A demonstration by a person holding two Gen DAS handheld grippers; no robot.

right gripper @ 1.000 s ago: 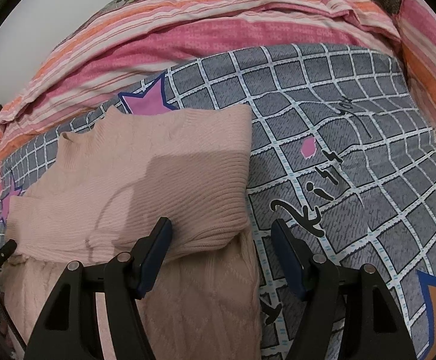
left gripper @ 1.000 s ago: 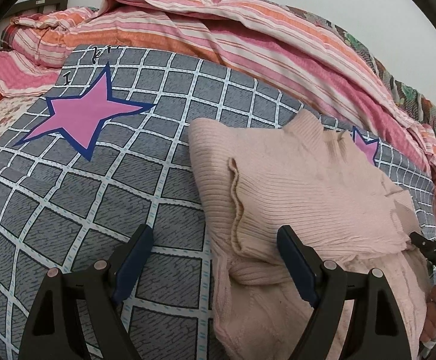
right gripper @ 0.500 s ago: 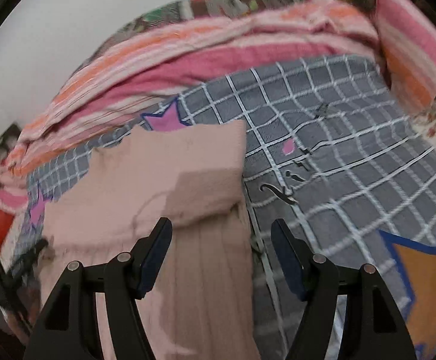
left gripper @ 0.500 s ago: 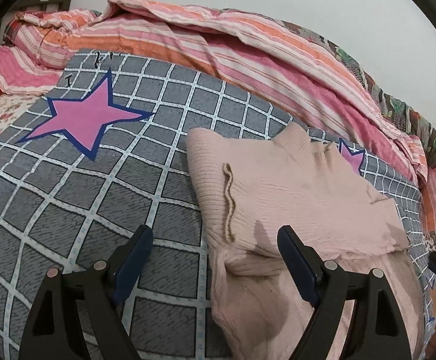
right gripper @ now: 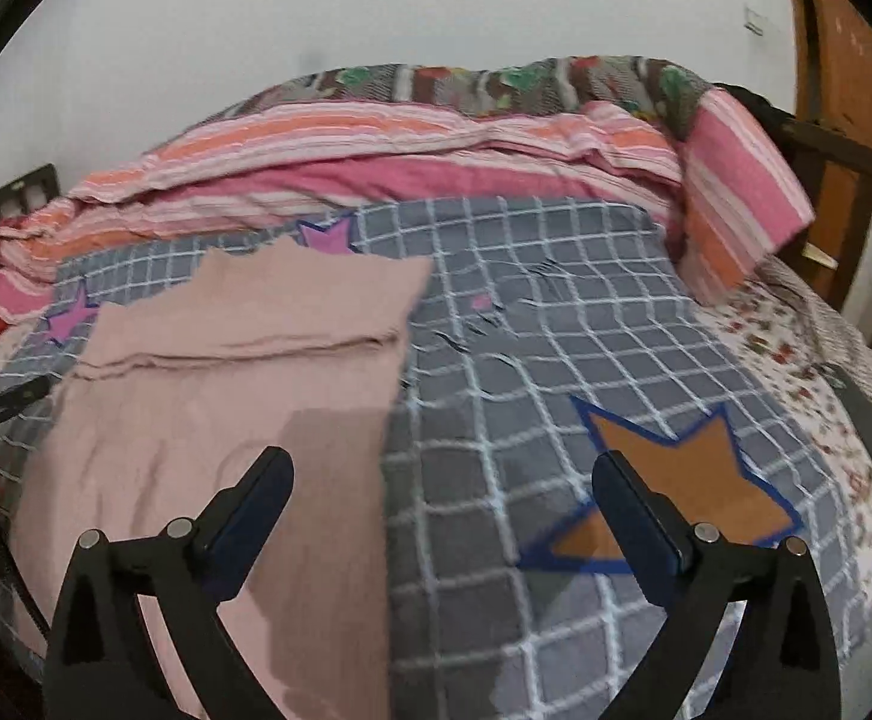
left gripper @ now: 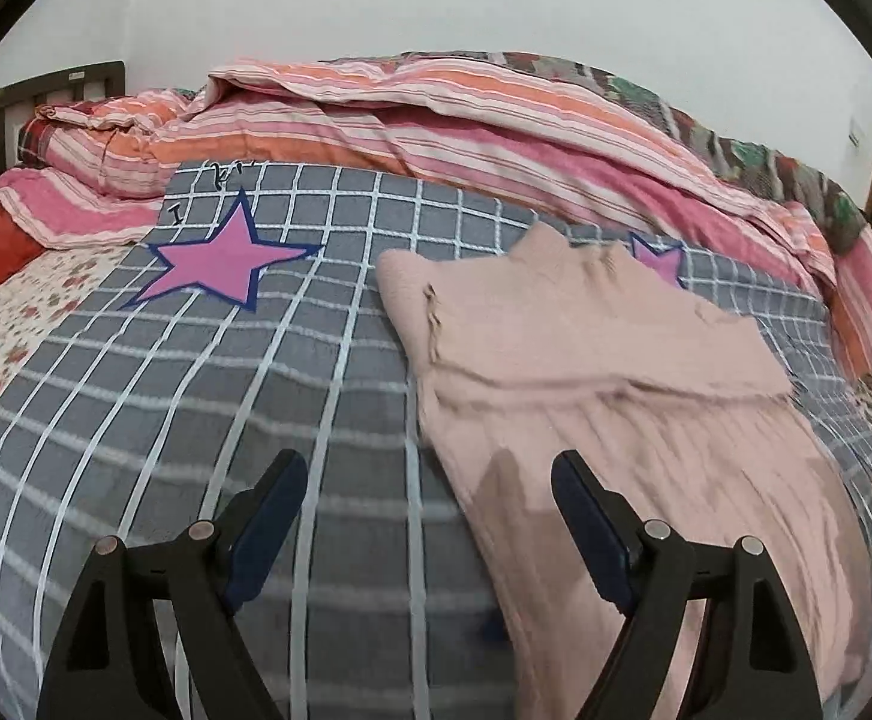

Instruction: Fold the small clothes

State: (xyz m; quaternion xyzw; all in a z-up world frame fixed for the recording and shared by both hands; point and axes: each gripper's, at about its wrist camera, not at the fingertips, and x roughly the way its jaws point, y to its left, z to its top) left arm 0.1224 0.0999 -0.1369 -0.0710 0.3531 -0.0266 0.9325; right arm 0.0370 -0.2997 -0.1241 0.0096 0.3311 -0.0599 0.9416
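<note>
A pale pink knit sweater lies flat on the grey checked bedspread, its sleeves folded across the chest. It also shows in the right wrist view. My left gripper is open and empty, above the sweater's left lower edge. My right gripper is open and empty, above the sweater's right lower edge. Neither touches the cloth.
A rolled pink and orange striped quilt lies along the far side of the bed by the wall. A dark headboard is at the left. A wooden frame stands at the right. A floral sheet shows past the bedspread.
Both grippers have pulled back and up from the sweater toward its hem, so more of the bed shows. The right gripper has opened wider. The sweater has not moved.
</note>
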